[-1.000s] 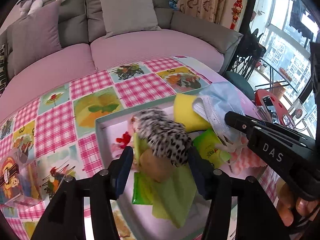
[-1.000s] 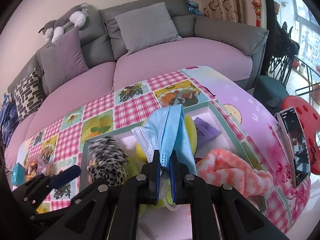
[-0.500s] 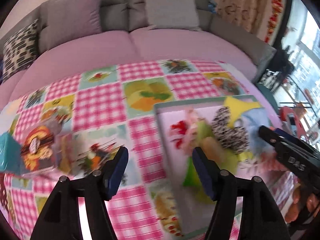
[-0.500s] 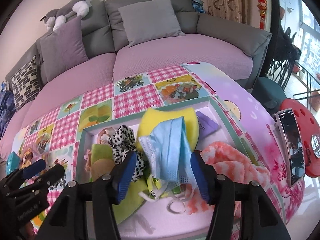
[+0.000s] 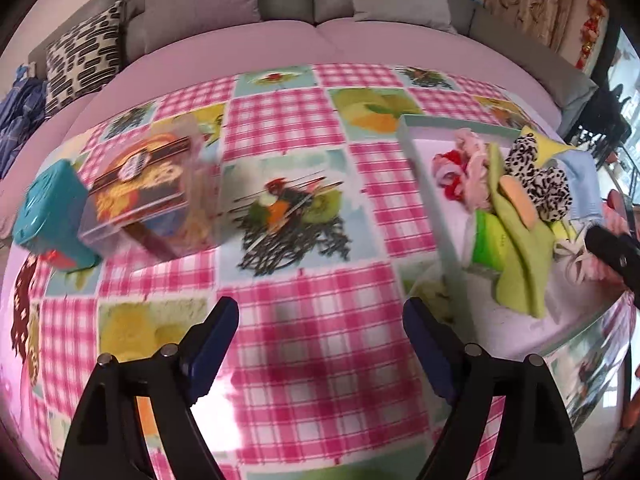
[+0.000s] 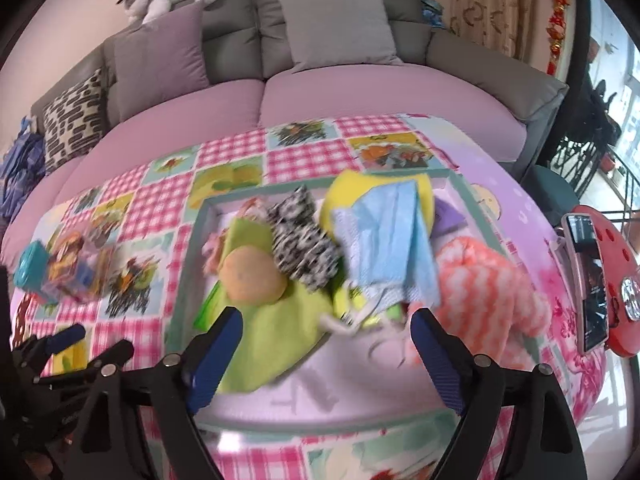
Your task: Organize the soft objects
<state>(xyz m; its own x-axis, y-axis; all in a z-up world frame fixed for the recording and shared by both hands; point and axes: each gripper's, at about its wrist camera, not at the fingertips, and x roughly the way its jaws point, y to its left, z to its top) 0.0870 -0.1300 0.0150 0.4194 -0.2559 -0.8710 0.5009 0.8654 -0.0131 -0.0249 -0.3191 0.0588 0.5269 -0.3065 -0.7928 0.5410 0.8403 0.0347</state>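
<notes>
Mask (image 6: 390, 236) dropped in tray (image 6: 192, 252), left gripper (image 5: 318, 344) swung away; both jaws wide, empty; next grab snack box (image 5: 150, 196)

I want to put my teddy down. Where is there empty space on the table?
Bare tablecloth lies between the clear snack box and the tray. The tray's near corner is free; its middle is piled with cloths and the blue mask.

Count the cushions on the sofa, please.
3: a patterned cushion at the left, a purple cushion beside it, a grey cushion in the middle. Others may be hidden.
</notes>
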